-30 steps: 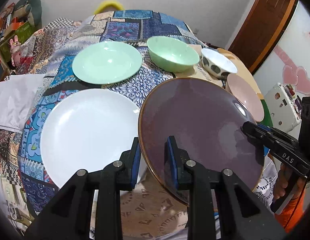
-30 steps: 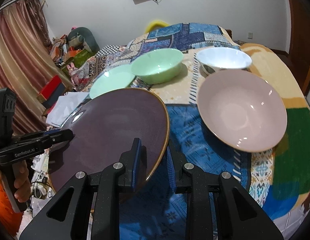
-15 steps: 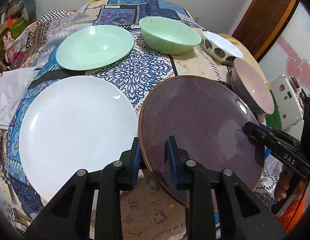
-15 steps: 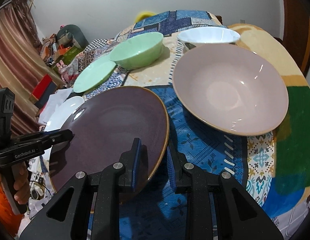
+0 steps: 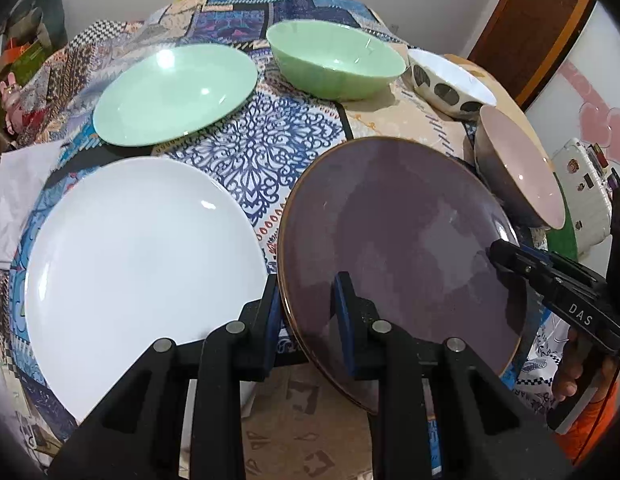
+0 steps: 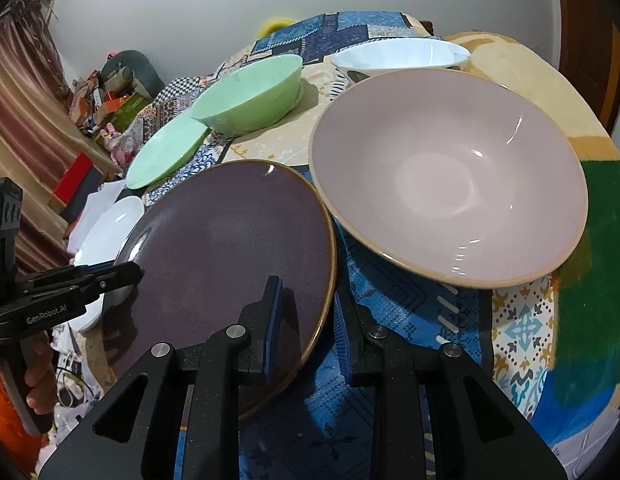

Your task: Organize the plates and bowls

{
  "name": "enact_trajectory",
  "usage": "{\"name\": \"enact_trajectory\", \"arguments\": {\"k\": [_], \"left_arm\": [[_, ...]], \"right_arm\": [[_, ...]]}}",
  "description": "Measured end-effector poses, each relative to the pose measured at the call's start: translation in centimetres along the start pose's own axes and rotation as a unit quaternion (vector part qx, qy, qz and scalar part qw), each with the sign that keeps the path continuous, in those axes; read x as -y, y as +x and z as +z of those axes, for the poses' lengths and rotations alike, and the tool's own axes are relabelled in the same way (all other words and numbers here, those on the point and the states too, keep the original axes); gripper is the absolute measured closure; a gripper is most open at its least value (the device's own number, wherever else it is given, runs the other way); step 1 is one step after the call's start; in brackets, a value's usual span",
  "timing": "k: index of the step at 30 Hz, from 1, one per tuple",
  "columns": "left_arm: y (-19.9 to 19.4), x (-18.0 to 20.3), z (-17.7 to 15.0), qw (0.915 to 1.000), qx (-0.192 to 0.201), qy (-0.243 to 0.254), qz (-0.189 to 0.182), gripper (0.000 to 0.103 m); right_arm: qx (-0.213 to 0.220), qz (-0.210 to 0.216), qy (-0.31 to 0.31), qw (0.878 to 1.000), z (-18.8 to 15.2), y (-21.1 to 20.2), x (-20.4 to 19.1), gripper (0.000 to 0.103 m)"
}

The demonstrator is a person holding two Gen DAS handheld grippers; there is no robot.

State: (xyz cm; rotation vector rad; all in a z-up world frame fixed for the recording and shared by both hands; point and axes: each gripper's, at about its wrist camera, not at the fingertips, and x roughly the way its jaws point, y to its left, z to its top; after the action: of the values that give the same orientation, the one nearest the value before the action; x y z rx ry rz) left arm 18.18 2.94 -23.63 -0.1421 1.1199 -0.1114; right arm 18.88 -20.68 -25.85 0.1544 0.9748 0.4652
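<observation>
Surface (image 5: 270,152), draped in a patchwork cloth of blue, beige and green panels, carrying all the crockery. White plate (image 5: 138,264), the largest item, flat at the near left of the left wrist view. Purple plate (image 5: 397,240) with a thin gold-brown rim, tilted and lifted at its near edge, lying between the white plate and the pink bowl (image 6: 445,172); its far rim comes close to the pink bowl, though contact cannot be told. Pink bowl, wide and shallow, upright at the right side of the surface. Green plate (image 5: 174,94), flat, behind the white plate. Green bowl (image 5: 335,64), upright, just beside the green plate. White bowl (image 5: 447,82) with dark spots on its outer wall, behind the pink bowl. Left gripper (image 5: 306,300), fingers narrow and clamped over the near left rim of the purple plate, one above and one below. Right gripper (image 6: 308,314), fingers likewise narrow, pinching the opposite rim of the same plate.
</observation>
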Motion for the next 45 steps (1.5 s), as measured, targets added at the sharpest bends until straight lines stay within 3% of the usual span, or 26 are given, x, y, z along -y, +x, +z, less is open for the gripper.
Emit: {"name": "enact_trajectory", "arguments": {"k": [9,13,18,27,31,33,45], "left_arm": [[-0.1,0.2,-0.1,1.0000,-0.004,0.002,0.001,0.077],[-0.8,0.4,-0.4,1.0000,-0.004,0.002,0.003,0.073],[-3.6,0.9,-1.0,0.9985,0.043,0.019,0.029,0.050],[-8.4,0.0,-1.5,0.9948,0.097,0.013,0.028,0.033],[-10.2,-1.7,-1.8,0.9917,0.122,-0.001,0.042,0.019],[-10.8,-2.6,-2.0,0.9907,0.128,-0.009,0.046,0.017],[-11.3,-10.5,-3.7,0.9877,0.115,-0.060,0.087,0.015]], "right_arm": [[-0.004,-0.015,-0.011,1.000,0.2,-0.3,-0.4,0.078],[-0.005,-0.020,-0.015,1.000,0.4,-1.0,-0.4,0.075],[0.010,-0.029,-0.023,0.999,0.6,-2.3,-1.0,0.065],[0.046,-0.030,-0.051,0.997,1.3,-4.7,-3.5,0.050],[0.061,-0.028,-0.072,0.995,1.8,-5.4,-5.0,0.039],[0.064,-0.024,-0.081,0.994,2.1,-5.3,-5.8,0.035],[0.050,-0.005,-0.139,0.989,3.8,-1.4,-11.1,0.032]]}}
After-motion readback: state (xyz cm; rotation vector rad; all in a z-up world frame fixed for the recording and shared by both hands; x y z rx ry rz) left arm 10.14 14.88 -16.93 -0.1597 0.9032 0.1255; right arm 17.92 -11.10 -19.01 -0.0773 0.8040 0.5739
